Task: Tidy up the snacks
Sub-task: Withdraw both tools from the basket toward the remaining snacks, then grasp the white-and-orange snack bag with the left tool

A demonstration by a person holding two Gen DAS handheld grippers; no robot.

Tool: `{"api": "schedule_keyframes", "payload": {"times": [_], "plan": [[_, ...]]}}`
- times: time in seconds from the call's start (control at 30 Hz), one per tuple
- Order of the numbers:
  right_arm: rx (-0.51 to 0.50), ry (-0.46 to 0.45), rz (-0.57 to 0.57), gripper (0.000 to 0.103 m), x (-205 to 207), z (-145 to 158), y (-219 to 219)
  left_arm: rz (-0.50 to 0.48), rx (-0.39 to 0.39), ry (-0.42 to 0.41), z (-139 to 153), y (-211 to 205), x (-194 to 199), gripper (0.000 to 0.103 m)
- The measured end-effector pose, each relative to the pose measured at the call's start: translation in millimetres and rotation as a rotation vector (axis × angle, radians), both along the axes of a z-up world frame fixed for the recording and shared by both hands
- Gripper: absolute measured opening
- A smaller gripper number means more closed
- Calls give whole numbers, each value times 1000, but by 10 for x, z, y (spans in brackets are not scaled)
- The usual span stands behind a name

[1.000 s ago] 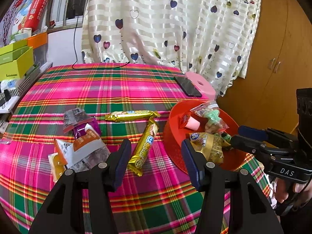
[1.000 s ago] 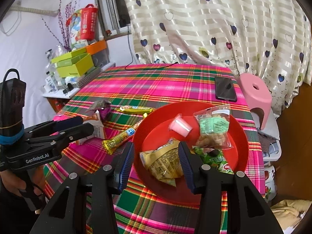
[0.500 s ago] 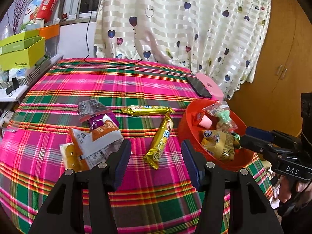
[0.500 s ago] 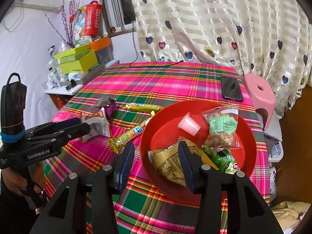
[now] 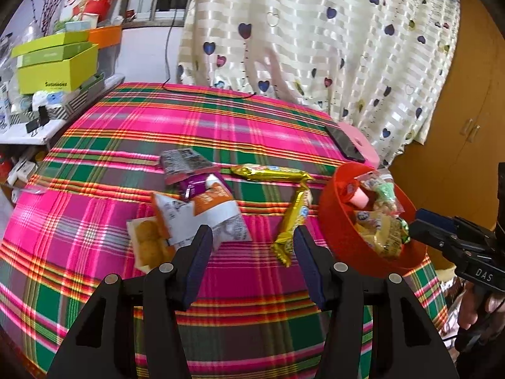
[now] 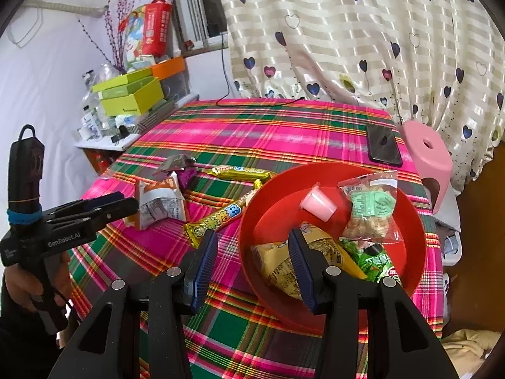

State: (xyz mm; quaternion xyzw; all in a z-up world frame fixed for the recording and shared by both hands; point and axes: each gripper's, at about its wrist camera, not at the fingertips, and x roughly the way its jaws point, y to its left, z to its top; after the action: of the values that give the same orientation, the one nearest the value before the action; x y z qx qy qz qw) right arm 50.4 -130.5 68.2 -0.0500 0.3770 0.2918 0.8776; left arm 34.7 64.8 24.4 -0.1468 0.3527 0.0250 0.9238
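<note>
Task items: loose snack packets on the plaid tablecloth [image 5: 252,120]; red bowl [image 6: 413,221] at lower right of the right wrist view, already holding several packets.
Gold bar, near: gold-wrapped bar [image 5: 292,221] lies diagonally at centre of the left wrist view, just beside the bowl rim, its lower end close to the right-hand jaw of the left gripper.
Gold bar, far: second gold bar [image 5: 271,172] lies crosswise above it; their ends nearly meet.
Packet cluster: white-and-orange pouch [image 5: 202,218] at centre left, overlapping a clear packet of yellow pastry [image 5: 146,243] and a purple wrapper [image 5: 194,186].
Left gripper [image 5: 249,252]: jaws released, standing wide, nothing between the pads; it hangs over the cloth between the pouch and the near gold bar.
Right gripper [image 6: 252,252]: jaws released, half spread, hovering over the bowl's near rim; the tan packet [image 6: 284,262] lies beneath, not pinched.
Handling: judged light, slim and fairly stiff lengthwise; foil wrap is likely slippery and crinkles under pressure.
Grasp point: take the near bar across its narrow width at mid-length, clear of the crimped ends.
Change, left wrist view: compared with a second ago, the bowl now sits farther right, the packet cluster nearer centre; the gripper has shifted toward the loose snacks.
Change, right wrist view: framing almost unchanged; jaw spacing of both grippers unchanged.
</note>
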Motion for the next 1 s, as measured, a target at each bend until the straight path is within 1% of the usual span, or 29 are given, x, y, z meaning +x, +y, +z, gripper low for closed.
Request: {"api": "schedule_keyframes", "payload": {"times": [0.33,0.57,0.63,0.7,0.83,0.93,1.0], "plan": [[2,4,36,48,22,-18,92,40,2,4,-53,234,-40,54],[-3,12,46,49,44,-46,158,30,30,5,-87,358,1,55],[-6,15,48,49,51,-59,180,24,46,-1,-86,381,18,57],[-10,18,50,49,62,-75,205,-7,67,-11,-73,384,71,59],[-13,25,54,49,82,-103,249,-83,110,-24,-67,342,230,60],[-17,28,62,50,101,-121,293,-142,152,-22,-103,308,369,60],[-19,32,67,50,116,-134,339,-199,179,1,-181,286,489,60]]}}
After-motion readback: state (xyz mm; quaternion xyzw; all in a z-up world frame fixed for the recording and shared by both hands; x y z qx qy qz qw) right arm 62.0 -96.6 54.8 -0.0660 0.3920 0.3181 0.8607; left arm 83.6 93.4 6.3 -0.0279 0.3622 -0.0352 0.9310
